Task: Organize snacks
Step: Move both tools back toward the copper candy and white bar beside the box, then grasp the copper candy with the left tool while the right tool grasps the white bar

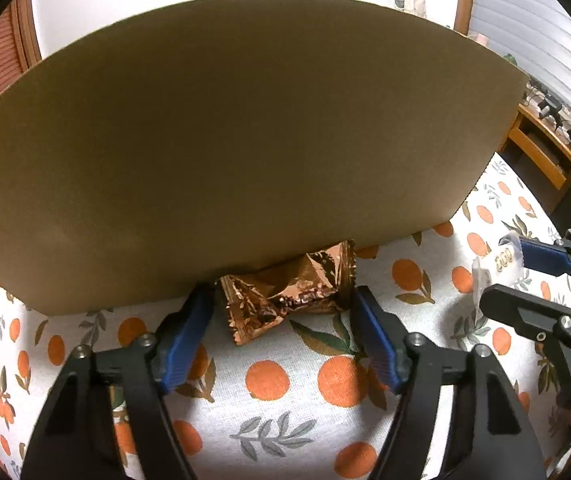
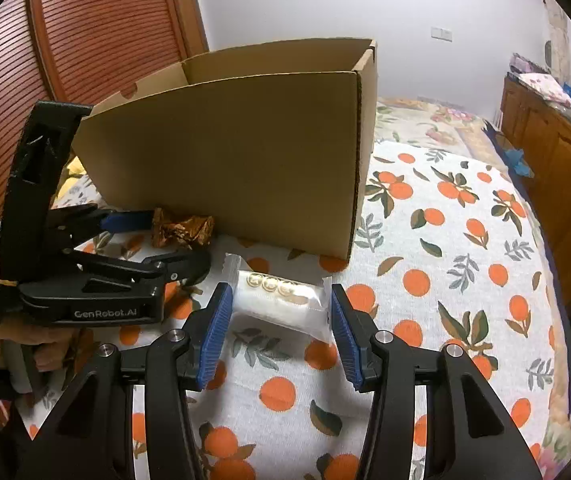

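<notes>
A copper foil snack packet (image 1: 285, 296) lies on the orange-print cloth against the near wall of an open cardboard box (image 1: 225, 140). My left gripper (image 1: 281, 300) is open with its blue pads on either side of the packet, not closed on it. In the right wrist view the same packet (image 2: 183, 230) and the box (image 2: 245, 160) show, with the left gripper (image 2: 173, 240) around the packet. A white snack packet (image 2: 281, 304) lies between the open fingers of my right gripper (image 2: 279, 306). It also shows in the left wrist view (image 1: 499, 266).
The orange-print cloth (image 2: 445, 260) covers a table or bed and runs on to the right of the box. A wooden cabinet (image 2: 557, 160) with clutter on top stands at the far right. A reddish slatted door (image 2: 85, 32) is behind the box.
</notes>
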Motion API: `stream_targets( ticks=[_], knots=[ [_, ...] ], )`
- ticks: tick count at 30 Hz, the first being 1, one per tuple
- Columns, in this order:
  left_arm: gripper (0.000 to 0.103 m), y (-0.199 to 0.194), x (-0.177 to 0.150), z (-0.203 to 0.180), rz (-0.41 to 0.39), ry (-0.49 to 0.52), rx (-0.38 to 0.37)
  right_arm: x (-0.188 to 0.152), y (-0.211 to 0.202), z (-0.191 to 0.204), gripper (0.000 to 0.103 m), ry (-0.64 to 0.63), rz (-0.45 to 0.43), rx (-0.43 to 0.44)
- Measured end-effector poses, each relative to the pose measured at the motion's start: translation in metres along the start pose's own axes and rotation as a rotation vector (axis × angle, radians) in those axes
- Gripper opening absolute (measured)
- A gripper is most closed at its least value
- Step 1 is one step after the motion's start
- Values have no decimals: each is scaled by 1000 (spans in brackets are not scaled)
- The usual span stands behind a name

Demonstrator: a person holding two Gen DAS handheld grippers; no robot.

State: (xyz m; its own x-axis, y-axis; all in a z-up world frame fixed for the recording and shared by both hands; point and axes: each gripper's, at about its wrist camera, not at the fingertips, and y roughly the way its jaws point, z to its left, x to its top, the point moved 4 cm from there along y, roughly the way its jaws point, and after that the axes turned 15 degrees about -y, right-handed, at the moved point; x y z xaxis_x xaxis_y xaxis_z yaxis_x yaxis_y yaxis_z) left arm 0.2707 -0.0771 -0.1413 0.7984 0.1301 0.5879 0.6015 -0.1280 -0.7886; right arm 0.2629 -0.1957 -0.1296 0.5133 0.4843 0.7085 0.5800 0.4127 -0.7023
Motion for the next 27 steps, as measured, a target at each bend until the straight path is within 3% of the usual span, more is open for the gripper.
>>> stream_targets(
  ticks=[2, 5, 15, 27],
  knots=[
    [51, -4, -1, -1, -6, 8, -3, -3, -3, -1, 50, 4, -3, 0],
    [41, -9, -6, -1, -3, 19, -20, 0, -3, 0, 50, 7, -2, 0],
    [38, -44, -27, 22, -13, 22, -63, 3, -1, 6, 50, 3, 12, -8],
    [39, -93, -19, 40, -90, 22, -86, 16, -13, 26, 50, -26, -14, -7]
  ],
)
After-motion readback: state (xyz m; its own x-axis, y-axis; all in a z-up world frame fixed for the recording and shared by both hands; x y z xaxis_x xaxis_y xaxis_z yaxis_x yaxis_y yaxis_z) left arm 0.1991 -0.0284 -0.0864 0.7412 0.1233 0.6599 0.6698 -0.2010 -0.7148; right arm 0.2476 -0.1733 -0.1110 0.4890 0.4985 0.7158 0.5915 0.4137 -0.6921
